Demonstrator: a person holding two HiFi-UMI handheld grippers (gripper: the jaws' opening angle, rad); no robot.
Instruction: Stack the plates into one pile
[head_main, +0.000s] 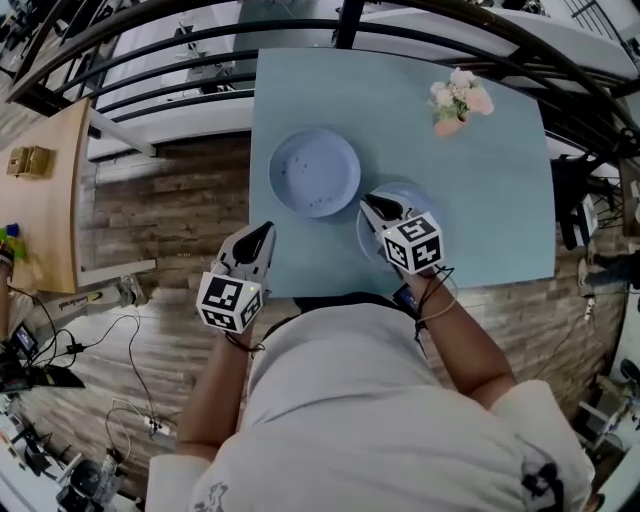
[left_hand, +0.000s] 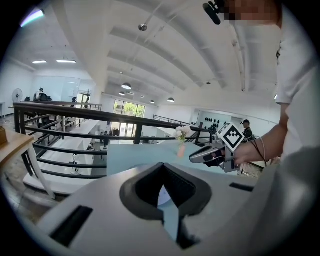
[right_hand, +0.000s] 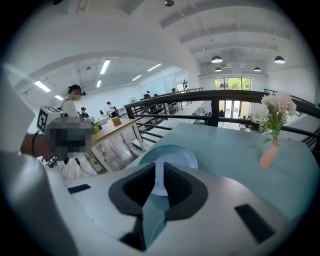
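Observation:
Two pale blue plates lie apart on the light blue table (head_main: 480, 200). One plate (head_main: 315, 172) sits left of the middle, bare and in full view. The near plate (head_main: 405, 192) is partly hidden under my right gripper (head_main: 368, 202), which hangs over its left part with a narrow gap between the pads and nothing in it. In the right gripper view the far plate (right_hand: 170, 152) shows past the jaws. My left gripper (head_main: 266, 230) is over the table's front left corner, its tips together and empty, apart from both plates.
A small pink vase of flowers (head_main: 455, 105) stands at the table's far right. A black railing (head_main: 180, 75) runs along the far side. A wooden table (head_main: 50, 190) stands at the left, with cables (head_main: 110, 330) on the wood floor.

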